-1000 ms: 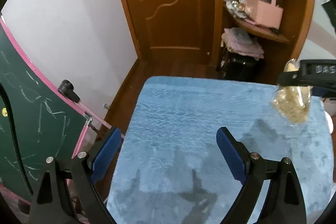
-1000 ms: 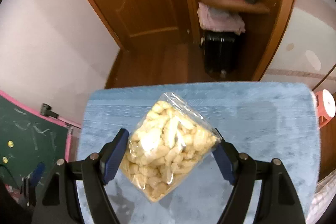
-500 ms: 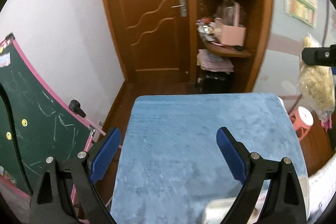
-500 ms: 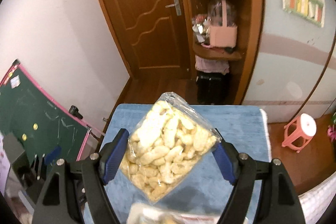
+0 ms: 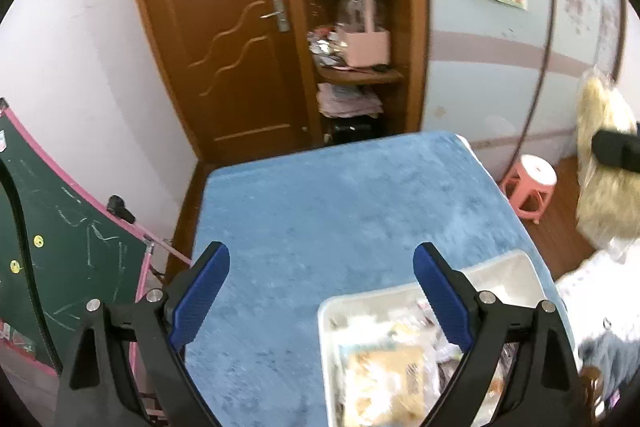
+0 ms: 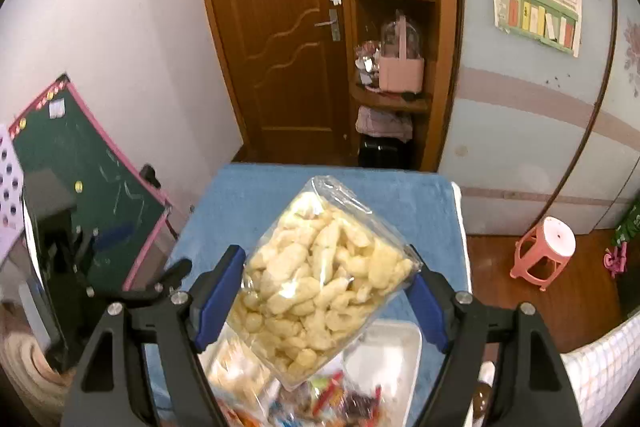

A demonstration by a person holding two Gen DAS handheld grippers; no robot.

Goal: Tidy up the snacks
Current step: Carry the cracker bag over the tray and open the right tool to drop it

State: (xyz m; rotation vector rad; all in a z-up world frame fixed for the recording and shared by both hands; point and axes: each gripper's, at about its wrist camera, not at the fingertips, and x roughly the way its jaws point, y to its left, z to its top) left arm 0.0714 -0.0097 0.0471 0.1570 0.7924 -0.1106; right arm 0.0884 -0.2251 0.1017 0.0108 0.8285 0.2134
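Note:
My right gripper (image 6: 326, 283) is shut on a clear bag of pale puffed snacks (image 6: 320, 279), held in the air above the blue table. That bag (image 5: 604, 183) also shows at the right edge of the left wrist view. Below it lies a white tray (image 6: 394, 343) filled with several wrapped snack packets (image 6: 320, 399). My left gripper (image 5: 320, 291) stands open with nothing between its blue pads, above the blue cloth and the tray's (image 5: 496, 267) left end. A beige packet (image 5: 384, 375) lies in the tray.
The table carries a blue plush cloth (image 5: 340, 203). A green chalkboard with a pink frame (image 5: 60, 239) leans at the left. Behind stand a brown door (image 5: 224, 39) and a corner shelf (image 5: 360, 75). A pink stool (image 5: 530, 187) sits on the floor at the right.
Both grippers have risen and drawn back from the table. The white tray of snacks has come into view at the bottom. The snack bag stays in the right gripper.

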